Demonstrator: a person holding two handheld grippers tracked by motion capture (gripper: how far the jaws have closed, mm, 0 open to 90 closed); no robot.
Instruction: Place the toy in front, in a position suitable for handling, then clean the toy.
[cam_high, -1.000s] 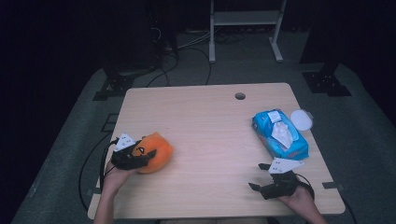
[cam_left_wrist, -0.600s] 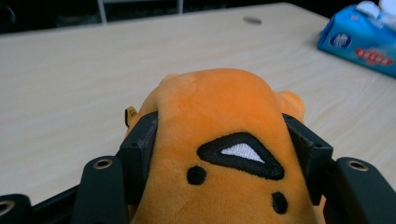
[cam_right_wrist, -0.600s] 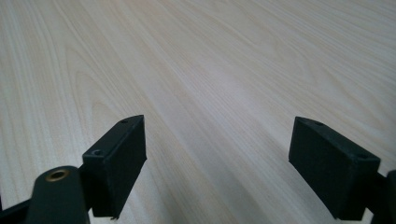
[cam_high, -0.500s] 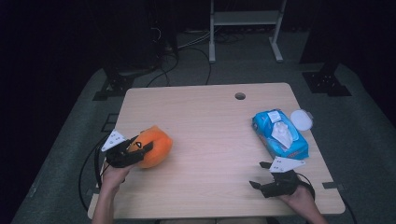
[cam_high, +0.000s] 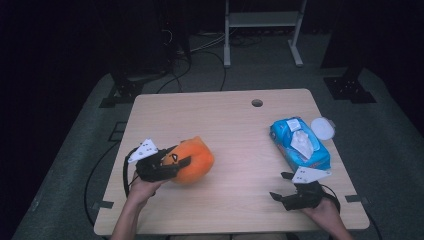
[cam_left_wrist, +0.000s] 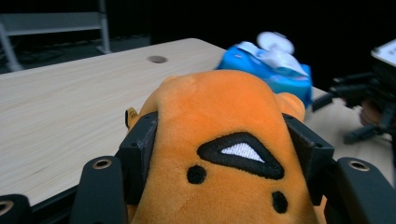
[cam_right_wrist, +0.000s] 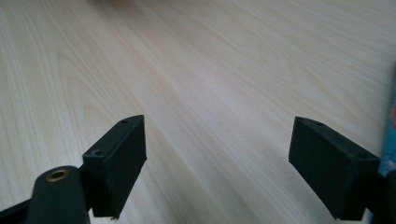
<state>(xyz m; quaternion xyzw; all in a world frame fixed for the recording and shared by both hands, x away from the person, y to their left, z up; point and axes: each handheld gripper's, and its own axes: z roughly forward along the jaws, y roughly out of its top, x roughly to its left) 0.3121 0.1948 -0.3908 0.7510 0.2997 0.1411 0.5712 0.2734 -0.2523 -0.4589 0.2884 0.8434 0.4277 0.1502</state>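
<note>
High view shows a light wooden table (cam_high: 225, 130) with a person's 2 arms coming in from the bottom. On the left side, the left gripper (cam_high: 172, 162) is clamped on an orange plush toy (cam_high: 195, 160). Its 2 black jaws have just squeezed in on the toy, 1 on each side, and they press into its soft body. The toy sits at the near left part of the table, and I cannot tell if it rests on the wood or is lifted a bit. A grey 3-cornered plate (cam_high: 143, 149) sits on top of that gripper.

Left gripper view looks right along the toy (cam_left_wrist: 224, 154). The toy has a black and white triangle patch and 2 small black dots. The black pads (cam_left_wrist: 140, 149) dig into its sides.

Farther right, near the back edge, the table has a small round hole (cam_high: 257, 103). On the right side lies a blue pack of wet wipes (cam_high: 300, 145), with a white round lid (cam_high: 322, 128) just beside it.

At the near right, the right gripper (cam_high: 282, 187) rests low by the table, near the wipes pack but not touching it. Right gripper view shows its fingers (cam_right_wrist: 116, 163) wide apart, with bare wood between them.
</note>
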